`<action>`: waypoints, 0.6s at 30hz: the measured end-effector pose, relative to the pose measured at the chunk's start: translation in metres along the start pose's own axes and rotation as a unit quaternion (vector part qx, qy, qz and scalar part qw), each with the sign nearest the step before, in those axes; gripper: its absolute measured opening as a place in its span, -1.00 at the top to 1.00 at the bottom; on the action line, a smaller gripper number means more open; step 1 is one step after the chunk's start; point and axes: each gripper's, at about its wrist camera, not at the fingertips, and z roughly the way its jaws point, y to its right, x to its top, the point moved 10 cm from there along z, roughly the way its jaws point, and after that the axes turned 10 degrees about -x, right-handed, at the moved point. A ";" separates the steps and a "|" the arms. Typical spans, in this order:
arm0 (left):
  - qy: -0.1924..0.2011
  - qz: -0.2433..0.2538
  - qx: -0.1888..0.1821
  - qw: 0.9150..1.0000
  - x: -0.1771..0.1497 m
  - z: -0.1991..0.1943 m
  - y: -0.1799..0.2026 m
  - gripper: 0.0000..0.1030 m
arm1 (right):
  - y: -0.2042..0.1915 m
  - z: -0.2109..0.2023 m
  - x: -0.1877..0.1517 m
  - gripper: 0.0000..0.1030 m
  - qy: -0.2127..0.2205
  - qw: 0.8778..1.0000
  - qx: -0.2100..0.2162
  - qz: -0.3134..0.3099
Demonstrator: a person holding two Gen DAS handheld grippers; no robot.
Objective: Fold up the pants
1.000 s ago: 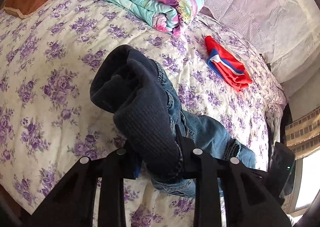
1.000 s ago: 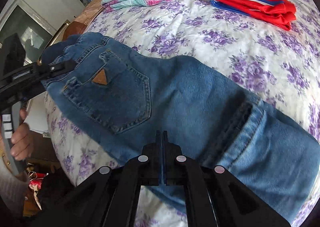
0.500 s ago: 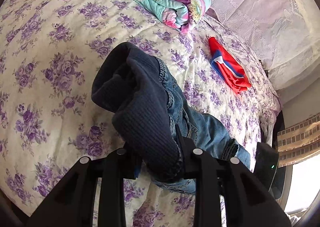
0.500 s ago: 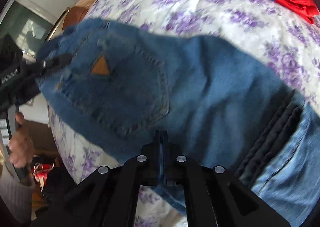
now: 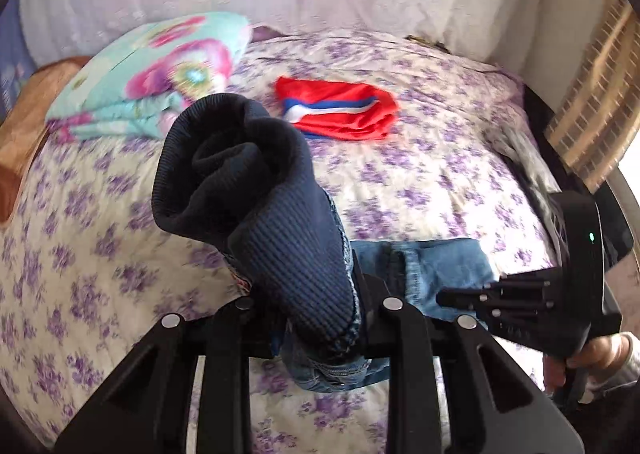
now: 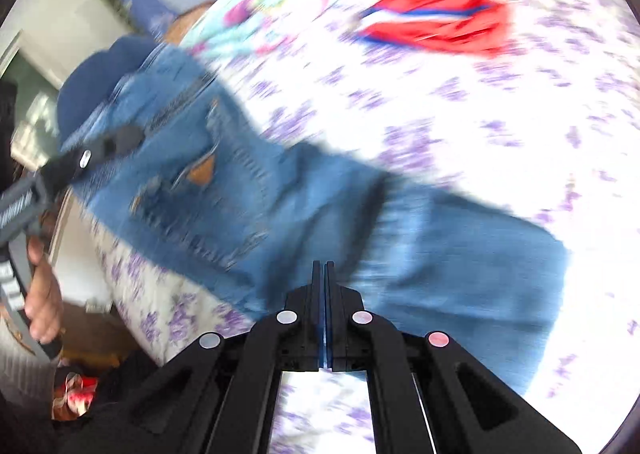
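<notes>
Over the bed (image 5: 420, 182), with its cream quilt printed in purple flowers, the jeans (image 6: 280, 206) hang stretched between two grippers. Blue denim, stitched back pocket with a small tan triangle patch, dark ribbed knit lining bulging out at the waist. Left gripper (image 5: 316, 306): fingers partly apart, clamped on that thick bundle of waistband and ribbed lining. Right gripper (image 6: 323, 278): fingers pressed almost together, pinching the denim edge. Behind lie a folded red garment (image 5: 340, 114) with blue and white stripes, and a puffy floral blanket (image 5: 160, 74).
</notes>
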 end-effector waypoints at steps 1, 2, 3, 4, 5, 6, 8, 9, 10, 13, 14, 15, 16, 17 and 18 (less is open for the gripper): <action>-0.002 0.028 -0.016 0.999 0.004 0.005 0.024 0.54 | 0.025 -0.014 0.000 0.94 0.012 0.999 -0.019 0.023; -0.005 0.052 -0.032 0.998 0.006 0.012 0.045 0.54 | 0.045 -0.025 0.000 0.94 0.022 0.998 -0.035 0.045; -0.012 0.080 -0.052 0.995 0.005 0.020 0.070 0.54 | 0.069 -0.037 -0.005 0.94 0.030 0.996 -0.052 0.071; -0.023 0.107 -0.073 0.991 0.001 0.031 0.095 0.54 | 0.090 -0.047 -0.009 0.94 0.036 0.993 -0.067 0.094; -0.035 0.131 -0.092 0.986 -0.006 0.043 0.115 0.54 | 0.112 -0.054 -0.018 0.94 0.041 0.989 -0.082 0.115; -0.055 0.154 -0.111 0.980 -0.016 0.058 0.136 0.54 | 0.132 -0.060 -0.026 0.94 0.044 0.985 -0.099 0.132; -0.105 0.186 -0.129 0.968 -0.044 0.096 0.164 0.53 | 0.169 -0.069 -0.051 0.94 0.043 0.978 -0.129 0.156; -0.134 0.210 -0.125 0.960 -0.062 0.120 0.173 0.51 | 0.181 -0.067 -0.063 0.94 0.039 0.975 -0.139 0.167; -0.160 0.229 -0.108 0.954 -0.079 0.144 0.175 0.49 | 0.189 -0.061 -0.075 0.94 0.031 0.973 -0.143 0.179; -0.176 0.289 -0.062 0.939 -0.105 0.176 0.188 0.38 | 0.196 -0.048 -0.099 0.94 0.017 0.970 -0.130 0.206; -0.174 0.306 -0.056 0.934 -0.105 0.173 0.194 0.15 | 0.189 -0.047 -0.102 0.94 0.019 0.970 -0.127 0.204; -0.181 0.302 -0.078 0.933 -0.105 0.169 0.202 -0.07 | 0.187 -0.049 -0.102 0.94 0.022 0.972 -0.125 0.200; -0.183 0.287 -0.107 0.934 -0.104 0.164 0.207 -0.31 | 0.186 -0.050 -0.101 0.94 0.027 0.972 -0.124 0.195; -0.185 0.269 -0.124 0.937 -0.103 0.160 0.208 -0.31 | 0.181 -0.051 -0.097 0.94 0.031 0.973 -0.123 0.193; -0.190 0.258 -0.132 0.938 -0.103 0.157 0.209 -0.31 | 0.179 -0.054 -0.094 0.93 0.035 0.973 -0.121 0.193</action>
